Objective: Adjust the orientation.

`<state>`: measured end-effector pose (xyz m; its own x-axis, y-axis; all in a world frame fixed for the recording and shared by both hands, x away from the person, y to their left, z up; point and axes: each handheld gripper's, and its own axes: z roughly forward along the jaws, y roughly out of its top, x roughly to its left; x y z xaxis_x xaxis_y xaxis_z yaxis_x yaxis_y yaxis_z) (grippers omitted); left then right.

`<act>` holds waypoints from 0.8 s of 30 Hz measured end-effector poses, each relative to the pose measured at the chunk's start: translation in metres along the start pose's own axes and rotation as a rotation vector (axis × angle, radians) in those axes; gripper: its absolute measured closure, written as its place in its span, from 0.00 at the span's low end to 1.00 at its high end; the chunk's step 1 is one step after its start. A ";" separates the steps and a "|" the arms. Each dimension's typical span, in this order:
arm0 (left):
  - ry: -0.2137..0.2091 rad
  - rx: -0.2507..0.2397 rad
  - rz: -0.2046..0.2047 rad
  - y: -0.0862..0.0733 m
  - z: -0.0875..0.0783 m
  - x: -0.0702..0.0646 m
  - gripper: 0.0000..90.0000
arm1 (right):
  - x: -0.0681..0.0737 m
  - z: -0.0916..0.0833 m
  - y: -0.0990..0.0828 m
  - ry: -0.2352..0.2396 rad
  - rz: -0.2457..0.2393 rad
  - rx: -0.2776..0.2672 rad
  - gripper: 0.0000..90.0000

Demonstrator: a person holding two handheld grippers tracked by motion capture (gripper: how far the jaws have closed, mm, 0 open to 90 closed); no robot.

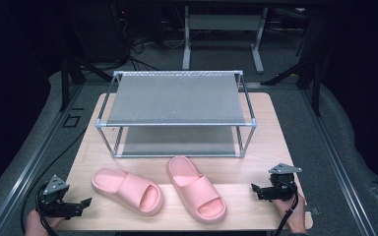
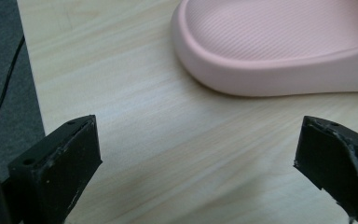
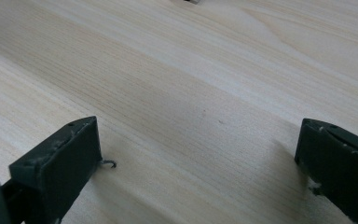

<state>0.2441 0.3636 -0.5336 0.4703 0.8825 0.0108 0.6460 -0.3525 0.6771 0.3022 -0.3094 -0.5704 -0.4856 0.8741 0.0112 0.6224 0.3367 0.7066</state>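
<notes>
High view: both the left gripper (image 1: 81,202) and right gripper (image 1: 256,189) are seen wide open and empty, two pink slippers (image 1: 128,190) lying between them, whose rounded edge could be nudged rather than clamped.

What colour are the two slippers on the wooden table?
The two soft foam slippers are plain pale pink, clearest in the high view.

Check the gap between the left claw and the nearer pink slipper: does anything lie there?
Nothing does. In the left gripper view, bare wooden tabletop runs from the open left claw up to the left slipper; the high view agrees.
</notes>
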 end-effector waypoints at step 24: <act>-0.217 0.141 0.368 0.095 -0.003 -0.086 0.05 | 0.000 0.000 0.000 -0.012 0.000 0.003 0.00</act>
<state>0.2633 0.2557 -0.4683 0.7893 0.6103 0.0674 0.4810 -0.6829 0.5498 0.3019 -0.3093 -0.5702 -0.4783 0.8782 0.0024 0.6242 0.3381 0.7044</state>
